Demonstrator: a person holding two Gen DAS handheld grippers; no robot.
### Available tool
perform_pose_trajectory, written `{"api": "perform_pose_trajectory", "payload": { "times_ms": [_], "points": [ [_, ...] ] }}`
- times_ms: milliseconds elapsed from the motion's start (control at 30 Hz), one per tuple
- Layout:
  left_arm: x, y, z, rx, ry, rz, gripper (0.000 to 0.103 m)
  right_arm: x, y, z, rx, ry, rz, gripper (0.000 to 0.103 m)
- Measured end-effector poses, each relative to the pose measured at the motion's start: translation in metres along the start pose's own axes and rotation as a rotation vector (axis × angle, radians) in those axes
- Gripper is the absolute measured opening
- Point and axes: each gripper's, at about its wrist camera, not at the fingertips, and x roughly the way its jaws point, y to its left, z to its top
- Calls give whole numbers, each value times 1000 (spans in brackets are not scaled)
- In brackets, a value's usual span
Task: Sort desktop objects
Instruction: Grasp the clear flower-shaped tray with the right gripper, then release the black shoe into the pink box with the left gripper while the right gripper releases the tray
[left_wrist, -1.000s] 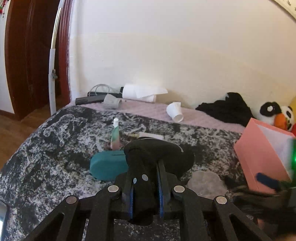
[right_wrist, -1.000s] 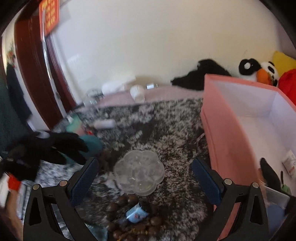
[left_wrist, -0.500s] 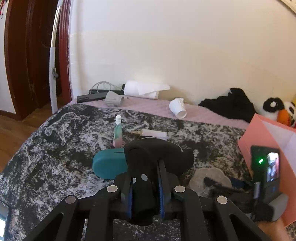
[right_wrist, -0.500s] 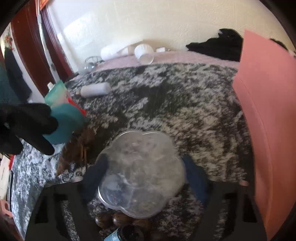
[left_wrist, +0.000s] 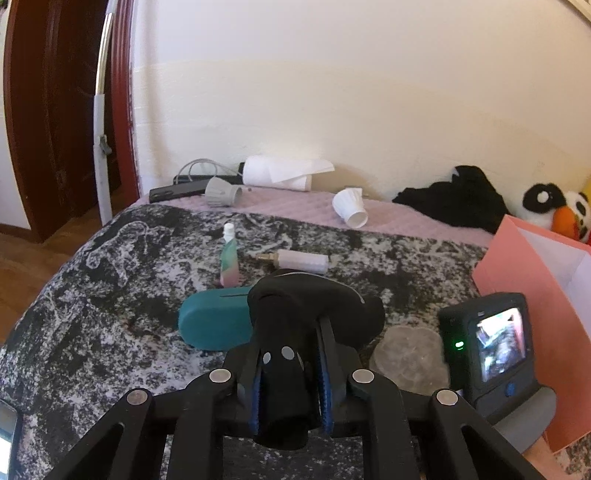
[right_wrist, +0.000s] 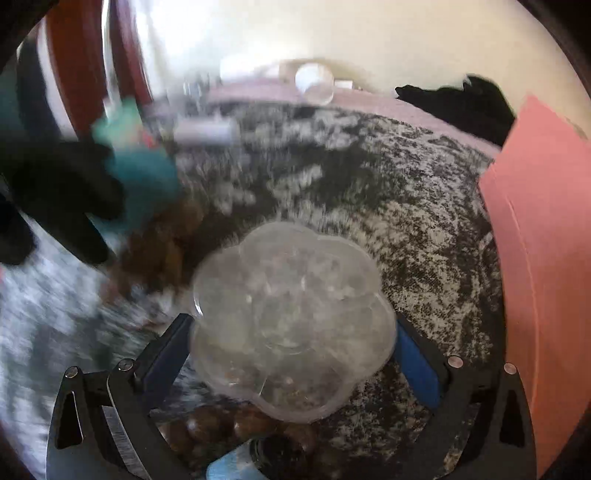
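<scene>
My left gripper (left_wrist: 290, 354) is shut on a black glove (left_wrist: 306, 306) with grey dots and holds it above the bed; its jaws are opening slightly. A clear flower-shaped plastic box (right_wrist: 291, 314) lies on the black-and-white blanket (right_wrist: 424, 221) between the fingers of my right gripper (right_wrist: 291, 332). Those jaws are opening, and the fingers (right_wrist: 413, 354) stand close at the box's two sides. In the left wrist view the same box (left_wrist: 406, 354) sits beside the right gripper's camera unit (left_wrist: 487, 347). A pink box (left_wrist: 528, 295) stands open at the right.
A teal case (left_wrist: 214, 321), a pastel tube (left_wrist: 229, 258) and a white bottle (left_wrist: 303, 260) lie behind the glove. Brown beads (right_wrist: 229, 424) lie under the clear box. A paper cup (left_wrist: 351, 210), paper roll (left_wrist: 280, 171), black cloth (left_wrist: 454, 199) and plush toys (left_wrist: 554, 206) line the wall.
My right gripper has come down over the clear box, which now fills the gap between its fingers. Its camera unit has entered the left wrist view. The left gripper kept still with the glove.
</scene>
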Motion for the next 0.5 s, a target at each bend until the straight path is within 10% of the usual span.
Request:
{"api": "perform_pose_trajectory", "payload": {
  "times_ms": [500],
  "points": [
    [-12, -15, 11, -36, -47, -46, 18, -159, -15, -11, 153, -409, -49, 100]
  ]
}}
